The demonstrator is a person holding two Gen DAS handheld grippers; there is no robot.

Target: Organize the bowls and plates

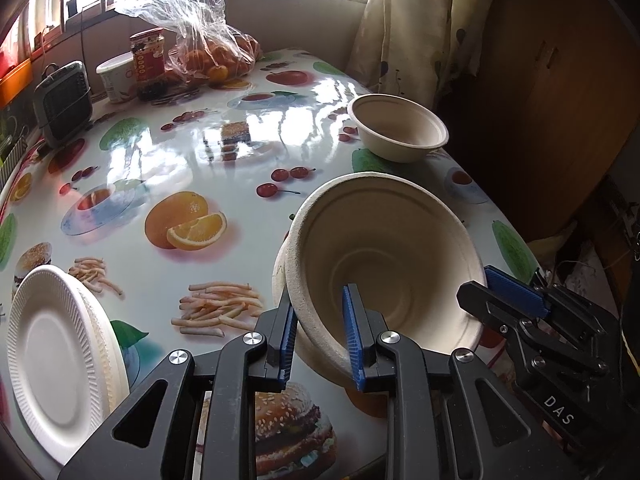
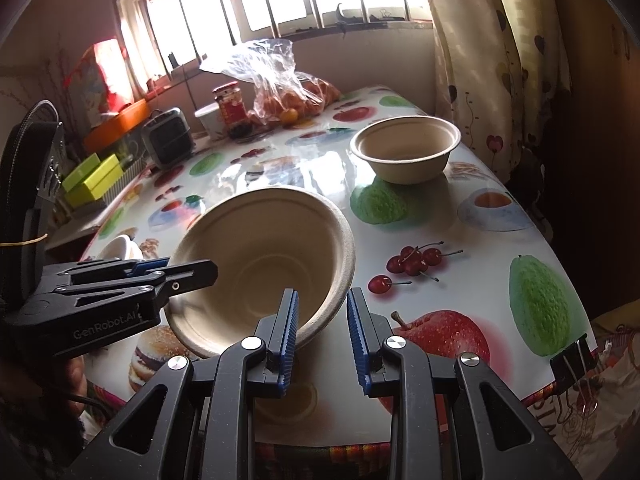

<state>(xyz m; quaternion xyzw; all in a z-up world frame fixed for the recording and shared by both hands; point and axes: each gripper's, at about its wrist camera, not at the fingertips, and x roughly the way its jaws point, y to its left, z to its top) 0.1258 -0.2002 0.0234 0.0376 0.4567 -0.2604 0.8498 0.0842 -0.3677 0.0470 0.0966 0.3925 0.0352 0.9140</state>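
My left gripper [image 1: 320, 332] is shut on the near rim of a beige paper bowl [image 1: 384, 256] and holds it tilted above the table. The same bowl [image 2: 264, 264] shows in the right wrist view, with the left gripper [image 2: 176, 276] at its left rim. My right gripper [image 2: 322, 328] is open, its left finger by the bowl's right rim, gripping nothing. It shows from the side in the left wrist view [image 1: 516, 296]. A second beige bowl [image 1: 398, 128] [image 2: 406, 148] stands upright near the table's right edge. White plates [image 1: 60, 340] are stacked at the left.
The table [image 1: 180, 148] has a glossy fruit-print cloth. At its far end stand a bag of oranges [image 1: 212, 52], a red jar [image 1: 148, 56], a white tub [image 1: 116, 76] and a small black heater [image 1: 64, 104]. A curtain [image 1: 420, 20] hangs at the right.
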